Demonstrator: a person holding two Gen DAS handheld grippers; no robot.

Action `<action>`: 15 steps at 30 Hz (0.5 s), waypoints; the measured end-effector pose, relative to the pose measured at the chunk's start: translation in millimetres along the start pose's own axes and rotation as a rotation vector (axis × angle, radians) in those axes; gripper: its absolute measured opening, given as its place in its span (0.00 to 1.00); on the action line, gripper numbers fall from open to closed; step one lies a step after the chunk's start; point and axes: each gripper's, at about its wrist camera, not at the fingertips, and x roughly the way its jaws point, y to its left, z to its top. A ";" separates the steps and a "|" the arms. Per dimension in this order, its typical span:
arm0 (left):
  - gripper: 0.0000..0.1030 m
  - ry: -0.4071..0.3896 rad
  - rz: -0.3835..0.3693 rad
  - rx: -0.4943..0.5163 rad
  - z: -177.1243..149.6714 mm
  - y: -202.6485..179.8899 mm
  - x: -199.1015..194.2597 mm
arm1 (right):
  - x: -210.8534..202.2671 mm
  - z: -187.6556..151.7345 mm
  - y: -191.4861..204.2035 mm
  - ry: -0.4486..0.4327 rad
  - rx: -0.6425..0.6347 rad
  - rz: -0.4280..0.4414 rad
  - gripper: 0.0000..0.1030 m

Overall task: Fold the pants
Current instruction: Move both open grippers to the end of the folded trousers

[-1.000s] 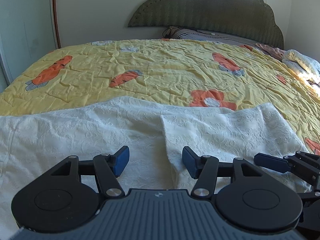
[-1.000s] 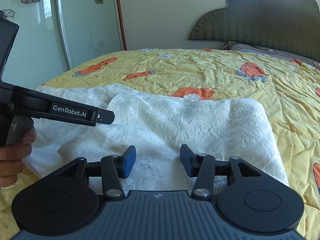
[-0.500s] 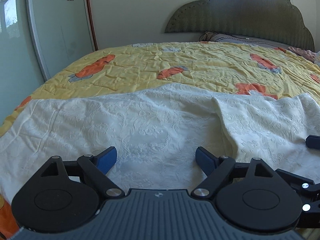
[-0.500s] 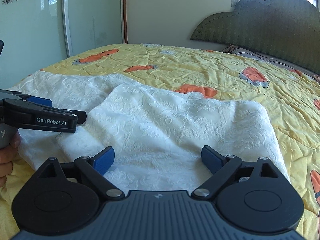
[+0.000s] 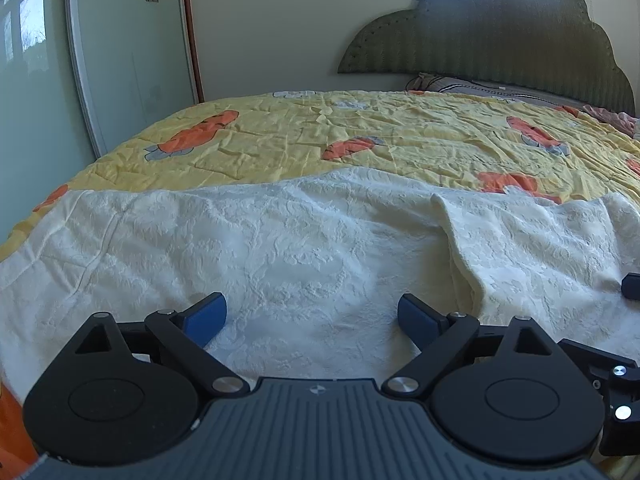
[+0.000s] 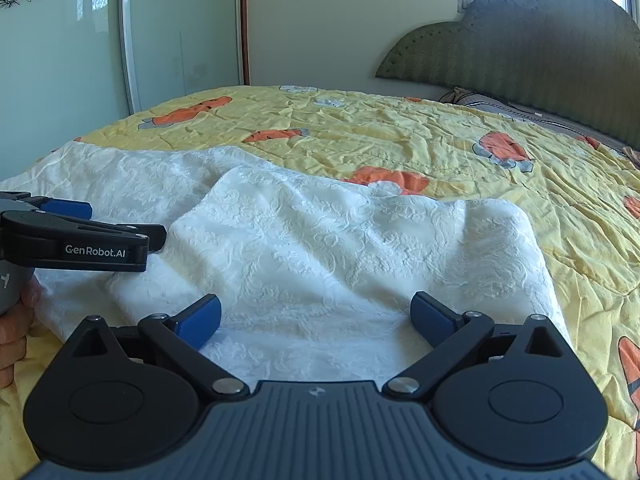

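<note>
White embossed pants [image 5: 300,248] lie spread across the bed's near side, one part folded over onto the rest [image 6: 320,240]. My left gripper [image 5: 311,304] hovers low over the single layer with its jaws opening; cloth lies beneath the gap and the blue pads do not press it. My right gripper [image 6: 316,304] sits over the folded part, jaws also opening wide, pads clear of the fabric. In the right wrist view the left gripper's near finger [image 6: 100,248] reaches in from the left edge. A blue pad [image 5: 631,286] of the right gripper shows at the left wrist view's right edge.
A yellow quilt [image 5: 400,140] with orange carrot prints covers the bed. A green headboard [image 6: 540,48] and a pillow [image 5: 460,84] stand at the far end. Glass sliding doors [image 6: 80,60] run along the left. A person's hand [image 6: 12,328] holds the left gripper.
Both grippers' jaws have spread from a narrow gap to wide apart. The left wrist view has swung left, bringing the glass door and more of the pants' left part into sight.
</note>
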 end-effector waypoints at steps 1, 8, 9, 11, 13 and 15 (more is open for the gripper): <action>0.92 0.001 0.000 -0.001 0.0 0.0 0.0 | 0.1 0.2 -0.3 0.001 -0.001 -0.001 0.99; 0.93 0.001 0.000 -0.001 0.0 0.0 -0.3 | 1.0 0.1 0.3 0.005 0.003 0.002 1.00; 0.93 0.001 -0.001 -0.001 0.0 0.0 -0.4 | 0.9 0.1 0.1 0.004 0.002 0.001 1.00; 0.94 0.001 -0.002 -0.002 0.1 0.4 -0.1 | 1.1 0.1 -0.3 0.004 0.003 0.002 1.00; 0.94 0.001 -0.001 -0.003 -0.1 0.3 -0.3 | 1.3 0.2 0.2 0.005 0.004 0.003 1.00; 0.94 0.001 -0.002 -0.003 0.0 0.3 -0.3 | 1.3 0.2 0.2 0.005 0.003 0.002 1.00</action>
